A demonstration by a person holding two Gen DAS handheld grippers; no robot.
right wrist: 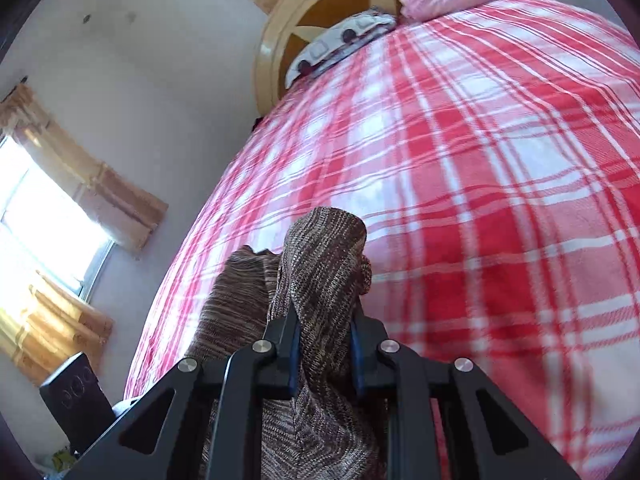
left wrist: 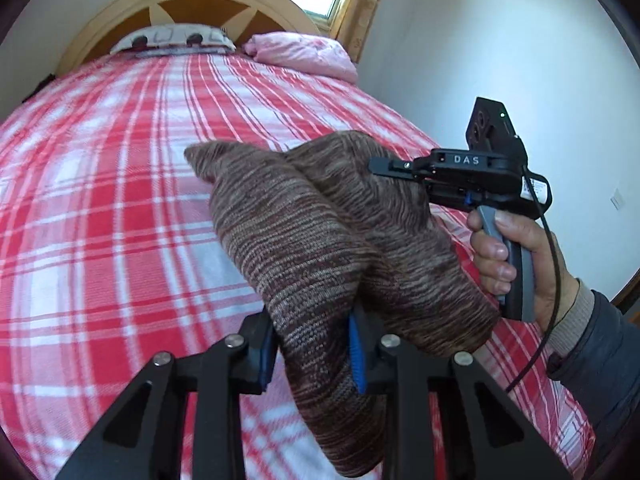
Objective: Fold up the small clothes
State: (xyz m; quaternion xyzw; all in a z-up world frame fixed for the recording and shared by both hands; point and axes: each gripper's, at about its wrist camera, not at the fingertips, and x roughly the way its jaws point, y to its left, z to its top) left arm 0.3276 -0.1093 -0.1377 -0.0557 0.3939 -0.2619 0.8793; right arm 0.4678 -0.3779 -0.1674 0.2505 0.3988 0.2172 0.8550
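A brown striped knit garment [left wrist: 320,240] hangs bunched above the red-and-white plaid bed cover [left wrist: 120,200]. My left gripper [left wrist: 314,356] is shut on one part of it, the blue pads pressing the cloth from both sides. In the left wrist view my right gripper [left wrist: 380,168] comes in from the right, held by a hand [left wrist: 508,256], its tips buried in the garment's far edge. In the right wrist view the right gripper [right wrist: 324,354] is shut on a fold of the garment [right wrist: 324,264], which stands up between the pads and drapes down below.
The bed cover [right wrist: 480,200] fills most of both views. A patterned pillow [left wrist: 172,40] and a pink pillow [left wrist: 304,54] lie by the wooden headboard [left wrist: 192,0]. A white wall [left wrist: 500,40] runs along the bed's right side. A curtained window [right wrist: 48,216] shows on the left.
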